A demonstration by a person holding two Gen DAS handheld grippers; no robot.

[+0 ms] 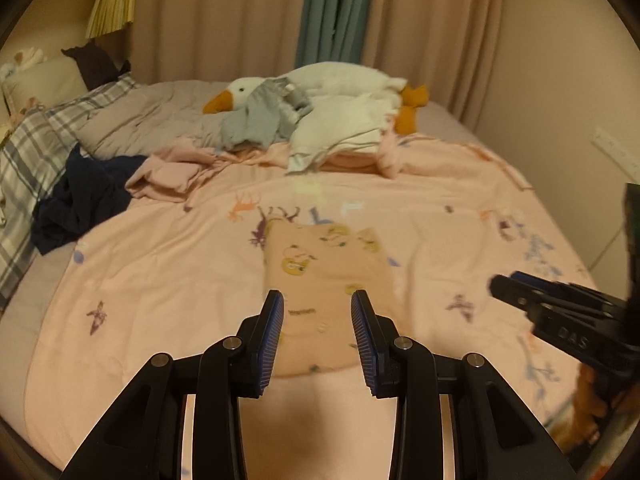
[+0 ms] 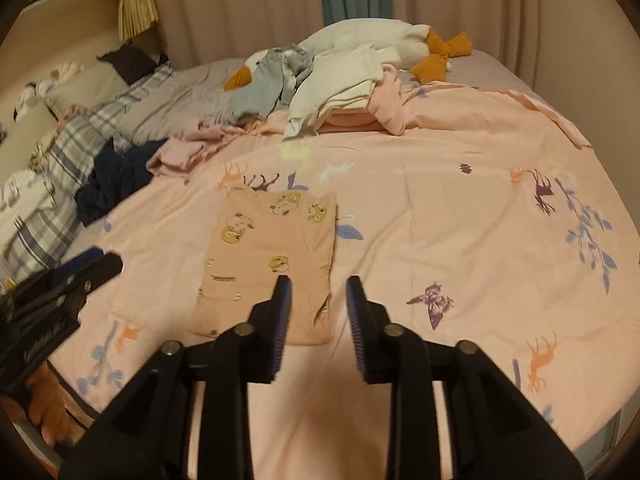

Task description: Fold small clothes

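Folded garment (image 2: 268, 264) flat below both raised, parted grippers (image 1: 317, 320) (image 2: 319, 306).

Folded garment (image 2: 268, 260) ahead of the jaws: soft matt printed cloth. Bedspread (image 2: 460, 240) beneath: matt cotton-like cloth, lightly creased. Gripper fingers (image 1: 272, 340): matt black plastic, ribbed blue pads.

The only lettering that reads clearly is "DAS", embossed on the black body of the right claw (image 1: 560, 312) where it shows at the edge of the left wrist view. The left claw (image 2: 80, 276) carries lettering on its body too, seen in the right wrist view, but it is too blurred to make out. The folded peach garment (image 2: 268, 264) has a small printed word among its cartoon pictures, also too small and soft to read.
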